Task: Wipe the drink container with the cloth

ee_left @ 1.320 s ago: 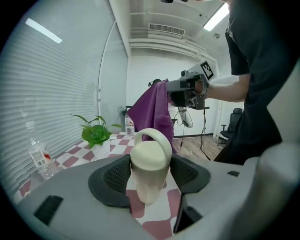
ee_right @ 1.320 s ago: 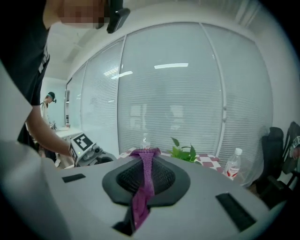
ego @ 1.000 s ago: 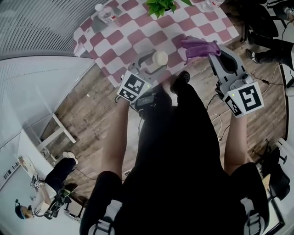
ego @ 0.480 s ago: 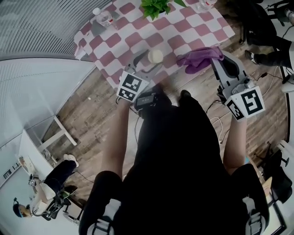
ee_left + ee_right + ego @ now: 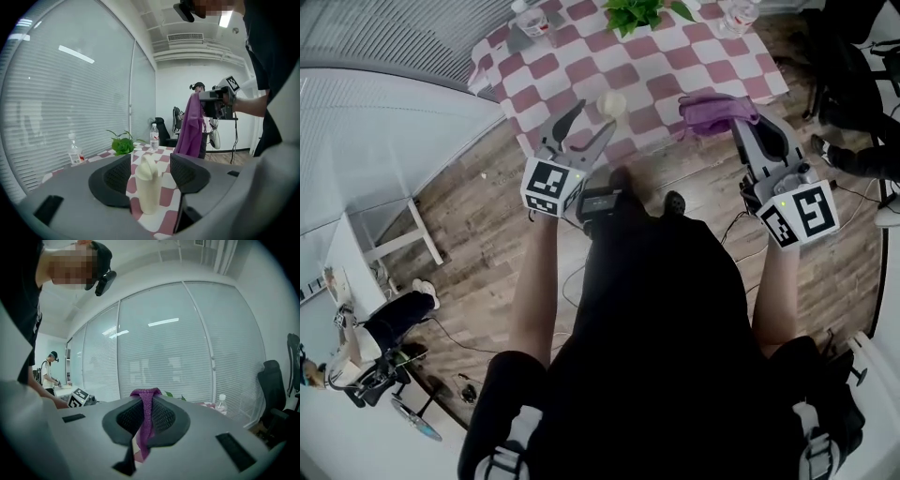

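Head view: my left gripper (image 5: 594, 116) hovers at the checkered table's (image 5: 581, 56) near edge; the cream drink container (image 5: 612, 103) stands on it. Left gripper view: container between spread jaws, untouched. Right gripper view: my right gripper (image 5: 146, 401) clamps the purple cloth (image 5: 144, 430).

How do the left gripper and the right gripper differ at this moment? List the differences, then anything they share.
The left gripper has its jaws apart, while the right gripper has them shut. The left gripper grips nothing, with the cream drink container standing free between its jaws. The right gripper pinches the purple cloth. Both have the same grey two-jaw design.
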A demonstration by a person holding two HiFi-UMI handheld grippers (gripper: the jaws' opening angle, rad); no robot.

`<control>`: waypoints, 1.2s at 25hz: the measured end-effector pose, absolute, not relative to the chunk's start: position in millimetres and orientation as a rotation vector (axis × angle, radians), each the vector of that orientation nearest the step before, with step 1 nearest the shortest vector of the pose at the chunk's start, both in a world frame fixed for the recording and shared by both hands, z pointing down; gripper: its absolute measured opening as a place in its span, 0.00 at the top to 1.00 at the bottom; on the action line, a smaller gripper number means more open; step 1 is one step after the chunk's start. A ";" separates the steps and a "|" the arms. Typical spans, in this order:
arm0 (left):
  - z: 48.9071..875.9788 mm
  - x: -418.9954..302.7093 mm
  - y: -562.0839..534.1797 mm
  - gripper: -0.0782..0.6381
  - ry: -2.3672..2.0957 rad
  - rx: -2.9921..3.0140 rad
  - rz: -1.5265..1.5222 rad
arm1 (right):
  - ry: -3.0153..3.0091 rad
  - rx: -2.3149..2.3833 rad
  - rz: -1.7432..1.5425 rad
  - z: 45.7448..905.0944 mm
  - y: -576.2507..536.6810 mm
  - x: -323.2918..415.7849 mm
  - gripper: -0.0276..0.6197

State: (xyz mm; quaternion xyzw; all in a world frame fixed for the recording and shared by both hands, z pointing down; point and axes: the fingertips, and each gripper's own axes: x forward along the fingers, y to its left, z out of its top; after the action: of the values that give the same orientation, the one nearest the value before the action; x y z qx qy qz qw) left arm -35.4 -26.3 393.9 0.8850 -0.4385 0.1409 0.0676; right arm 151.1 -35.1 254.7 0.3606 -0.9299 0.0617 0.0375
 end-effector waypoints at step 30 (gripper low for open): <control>281.6 -8.8 130.1 0.84 -1.927 2.312 0.122 | -3.015 0.550 0.197 261.3 76.7 148.1 0.91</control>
State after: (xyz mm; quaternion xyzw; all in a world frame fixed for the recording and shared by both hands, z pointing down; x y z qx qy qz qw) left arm -8.8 130.1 281.6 0.7658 -0.6385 0.0406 0.0646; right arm 148.1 76.7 261.3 0.1789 -0.9811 0.0642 0.0352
